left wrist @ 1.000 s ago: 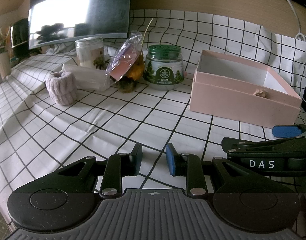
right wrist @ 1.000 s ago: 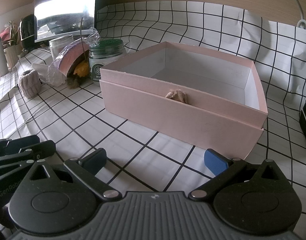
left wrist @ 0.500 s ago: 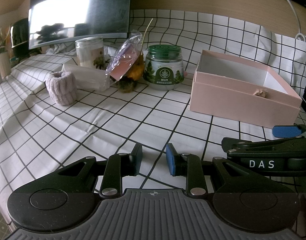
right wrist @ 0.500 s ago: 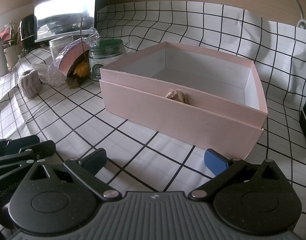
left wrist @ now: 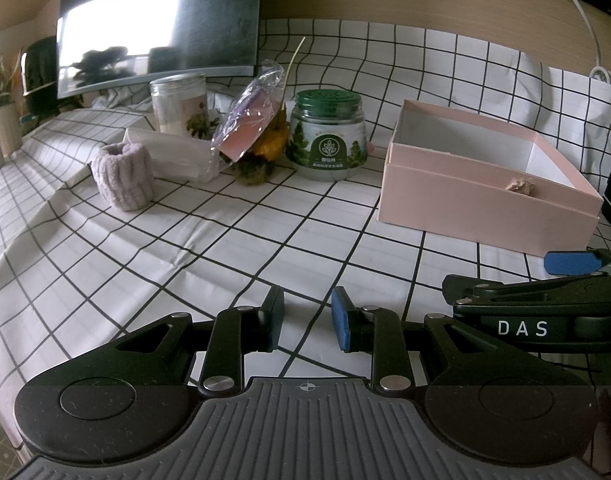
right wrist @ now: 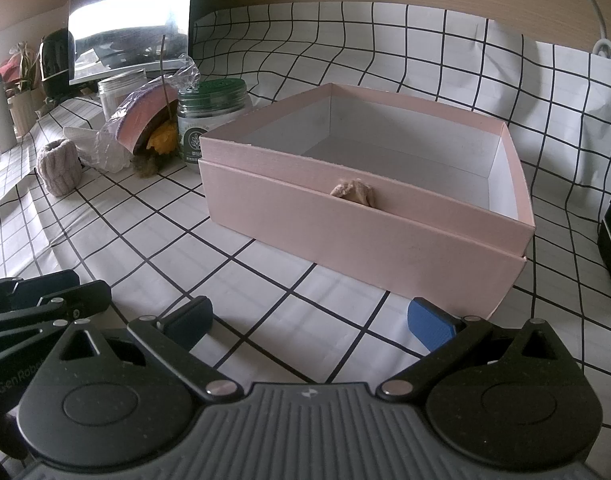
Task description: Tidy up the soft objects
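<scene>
The checked cloth on the worktop point(left wrist: 233, 240) is lying mostly bare. I am holding the left claw point(left wrist: 307, 318) narrowly parted and empty, the right claw point(right wrist: 309, 320) wide and empty, both hovering at the near edge. I am judging the pickup unstarted: the fuzzy lilac knitted cuff point(left wrist: 121, 176) is sitting toward the far left corner, well apart from the open pink cardboard box point(right wrist: 385, 236), so next I am planning a reach left.

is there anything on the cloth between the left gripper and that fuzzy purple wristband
Nothing visible. Between the left gripper and the purple wristband lies only bare checked tablecloth. The white packet, wrapped flowers and green-lidded jar sit behind or beside the wristband, not in the path.
</scene>
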### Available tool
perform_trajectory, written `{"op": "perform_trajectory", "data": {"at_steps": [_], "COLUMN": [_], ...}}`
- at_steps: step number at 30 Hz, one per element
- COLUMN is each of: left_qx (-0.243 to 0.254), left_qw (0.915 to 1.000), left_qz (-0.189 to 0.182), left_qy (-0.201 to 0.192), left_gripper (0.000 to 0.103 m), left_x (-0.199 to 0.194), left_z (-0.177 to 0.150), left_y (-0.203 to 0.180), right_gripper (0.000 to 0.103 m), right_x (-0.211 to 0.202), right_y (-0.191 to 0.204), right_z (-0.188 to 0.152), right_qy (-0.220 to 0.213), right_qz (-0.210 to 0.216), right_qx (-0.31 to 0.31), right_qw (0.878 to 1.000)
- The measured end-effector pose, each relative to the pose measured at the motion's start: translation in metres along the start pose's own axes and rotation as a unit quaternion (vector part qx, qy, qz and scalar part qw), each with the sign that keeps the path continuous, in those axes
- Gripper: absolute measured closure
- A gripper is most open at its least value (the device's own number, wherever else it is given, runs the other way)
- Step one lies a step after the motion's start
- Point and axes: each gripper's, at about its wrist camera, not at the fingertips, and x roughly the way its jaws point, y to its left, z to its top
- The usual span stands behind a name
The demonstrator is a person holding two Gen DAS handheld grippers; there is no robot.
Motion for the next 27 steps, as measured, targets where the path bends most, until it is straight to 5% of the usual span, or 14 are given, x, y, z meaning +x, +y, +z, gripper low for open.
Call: {"op": "perform_trajectory", "data": {"at_steps": [23,27], "left_qx": [-0.006,-0.007], "left_qw": [1.0,1.0], "left_qz": [-0.004,-0.005], "left_qy": [-0.001,-0.001], "left_gripper": [0.074,0.074], "left_x": [-0.004,-0.004], "left_z": [0.002,0.002], "left_y": [0.003,0.004], "right_gripper": [0.0,0.0], "right_x": [-0.001,0.0], "right_y": [-0.001,-0.003], "right_z": [0.001,0.012], "right_qy": [0.0,0.043], "right_qz": [-0.002,0.005], "right_qx": [0.004,0.008], "right_qw": [1.0,0.999]}}
